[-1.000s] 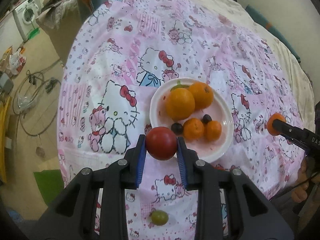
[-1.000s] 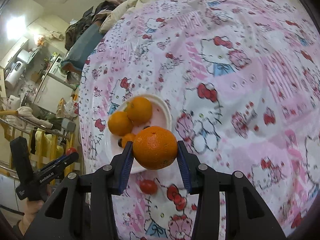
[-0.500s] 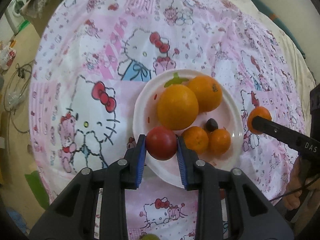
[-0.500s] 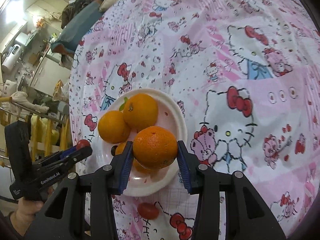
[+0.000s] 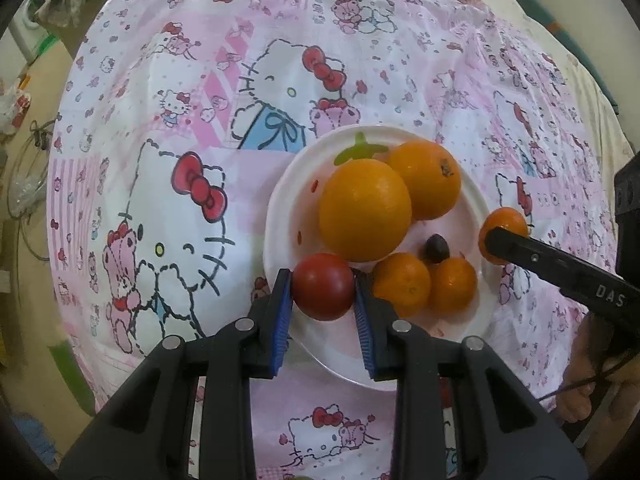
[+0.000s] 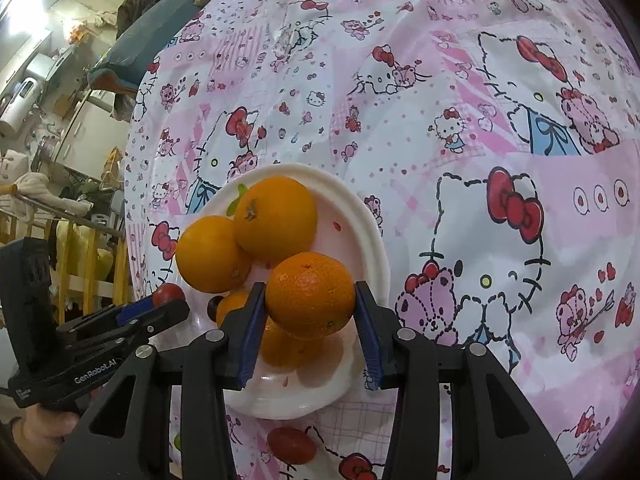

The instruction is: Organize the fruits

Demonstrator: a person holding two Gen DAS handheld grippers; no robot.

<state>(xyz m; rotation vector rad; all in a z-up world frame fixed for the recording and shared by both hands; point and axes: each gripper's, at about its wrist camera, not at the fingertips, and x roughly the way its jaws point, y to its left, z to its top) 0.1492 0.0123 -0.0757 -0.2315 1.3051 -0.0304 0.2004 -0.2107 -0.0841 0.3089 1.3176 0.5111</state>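
The red tomato (image 5: 323,286), at lower centre of the left wrist view over the near rim of the white plate (image 5: 280,200), is clamped across its widest part between the pads of the left tool (image 5: 323,300); it looks smooth, soft-skinned and easily bruised, so light pressure is advised. The mandarin (image 6: 310,295), low in the right wrist view above the plate's near half, is held likewise by the right tool (image 6: 310,320); its rind appears firmer and grippier. The plate holds two large oranges (image 5: 365,210) and smaller fruit on the patterned bedsheet (image 5: 160,120).
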